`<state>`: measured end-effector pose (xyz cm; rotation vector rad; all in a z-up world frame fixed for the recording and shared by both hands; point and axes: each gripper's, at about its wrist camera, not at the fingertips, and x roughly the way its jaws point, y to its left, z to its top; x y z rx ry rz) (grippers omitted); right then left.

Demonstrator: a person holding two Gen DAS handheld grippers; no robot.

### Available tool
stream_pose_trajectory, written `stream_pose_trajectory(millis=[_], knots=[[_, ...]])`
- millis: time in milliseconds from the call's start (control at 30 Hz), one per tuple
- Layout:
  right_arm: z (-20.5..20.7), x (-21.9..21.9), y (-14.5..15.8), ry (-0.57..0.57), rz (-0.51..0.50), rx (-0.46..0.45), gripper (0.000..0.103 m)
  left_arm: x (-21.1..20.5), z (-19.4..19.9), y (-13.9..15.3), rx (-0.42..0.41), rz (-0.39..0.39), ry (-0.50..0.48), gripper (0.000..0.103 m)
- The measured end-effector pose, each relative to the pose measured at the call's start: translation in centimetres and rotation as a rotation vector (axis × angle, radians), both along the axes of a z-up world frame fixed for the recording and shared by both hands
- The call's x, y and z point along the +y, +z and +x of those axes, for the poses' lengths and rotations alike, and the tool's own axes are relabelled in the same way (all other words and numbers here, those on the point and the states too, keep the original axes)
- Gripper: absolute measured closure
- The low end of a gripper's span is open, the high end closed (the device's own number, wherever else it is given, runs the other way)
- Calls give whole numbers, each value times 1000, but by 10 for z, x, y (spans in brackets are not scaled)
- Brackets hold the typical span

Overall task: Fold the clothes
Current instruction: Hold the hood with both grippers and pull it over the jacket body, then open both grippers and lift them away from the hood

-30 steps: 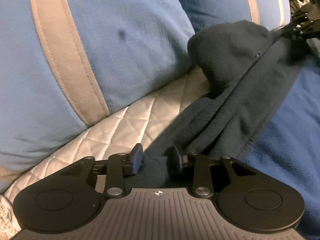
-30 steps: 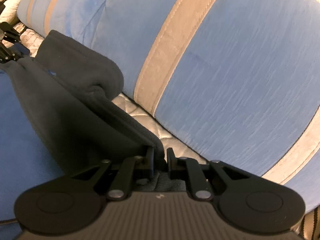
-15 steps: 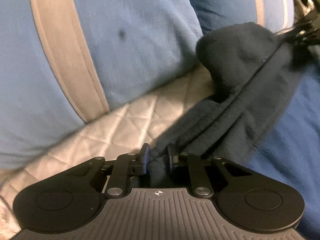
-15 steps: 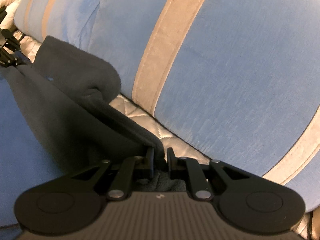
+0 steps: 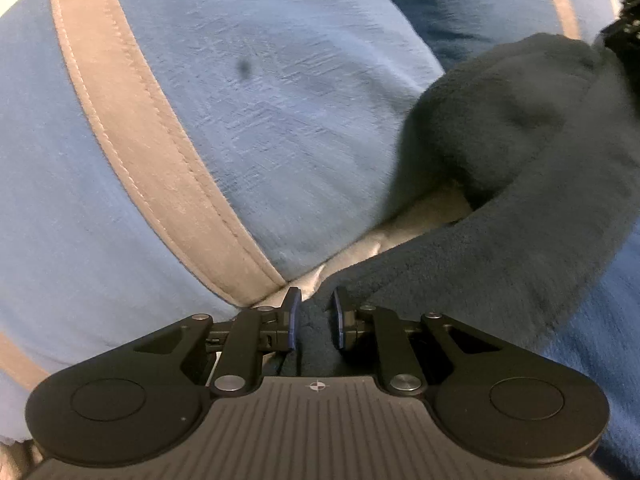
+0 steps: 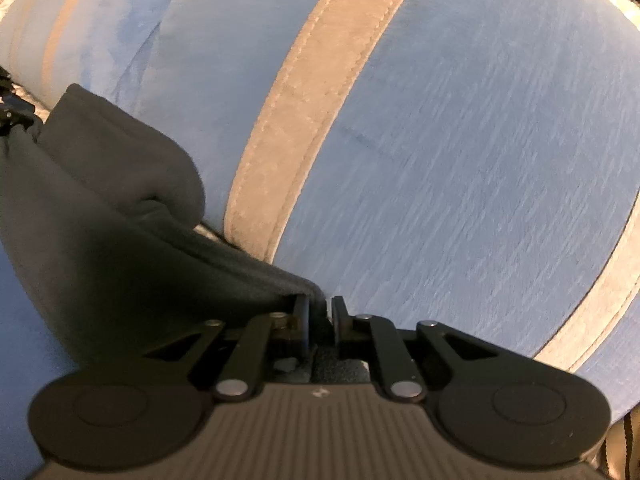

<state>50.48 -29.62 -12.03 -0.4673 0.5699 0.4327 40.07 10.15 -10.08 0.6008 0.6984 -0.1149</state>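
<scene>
Dark fleece garment is stretched out between your two grippers, hanging in front of the big blue cushions. Your left gripper has its jaws pinched in on one end of the fleece, with the cloth bunched right between the blue pads. From there the fabric runs up and off to the right in the left wrist view, where a rounded fold of it bulges against the blue cushion with a tan stripe. Far upper right in that view you can just make out a black bit of your other gripper at the edge, blurry though.

Your right gripper is clamped on the other end, jaws nearly together with fleece sandwiched in the gap. In the right wrist view the cloth trails off to the left, again with that puffy fold resting on the cushion. Tiny dark bit of the left gripper shows at the far left edge.

Under the garment, a sliver of white quilted cover peeks out just below the cushions. A darker blue fabric surface sits below the fleece on the right of the left wrist view. Both views are a bit smeared.
</scene>
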Motion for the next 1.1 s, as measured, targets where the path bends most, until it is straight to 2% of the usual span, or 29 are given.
stream_pose_trajectory(millis=[167, 300, 367, 400, 433, 467, 500, 533, 567, 600, 700, 767, 833, 967, 1100], knots=[[3, 0, -1, -22, 7, -27, 93, 3, 13, -7, -31, -5, 35, 85], [6, 2, -2, -43, 22, -43, 93, 12, 25, -8, -26, -46, 53, 84], [6, 4, -4, -46, 19, -38, 92, 19, 30, -7, -9, -99, 68, 80], [6, 5, -6, -46, 11, -32, 90, 23, 31, -6, -6, -120, 80, 70], [5, 8, -8, -37, -9, -15, 72, 27, 30, -1, -4, -140, 97, 56], [4, 10, -9, -36, -25, -13, 61, 32, 28, 6, -1, -161, 115, 53], [1, 10, -8, -28, -32, -4, 39, 36, 27, 12, 2, -181, 132, 49], [-1, 9, -5, -22, -27, 16, 11, 43, 24, 21, 6, -222, 147, 40], [-3, 8, -2, -16, -21, 33, 2, 51, 19, 32, 0, -282, 159, 34], [-7, 7, 3, -17, -10, 39, 0, 60, 13, 44, -7, -346, 169, 25], [-19, 2, 17, -17, 18, 66, 0, 86, -7, 76, -22, -518, 207, 23], [-30, 0, 27, -5, 24, 77, 0, 100, -25, 94, -43, -587, 240, 23], [-47, -2, 41, 5, 39, 70, 0, 107, -48, 109, -71, -611, 261, 23], [-78, -6, 68, 11, 109, 71, 0, 102, -84, 138, -96, -603, 287, 23], [-103, -19, 113, 9, 161, 48, 0, 93, -98, 155, -121, -600, 288, 23]])
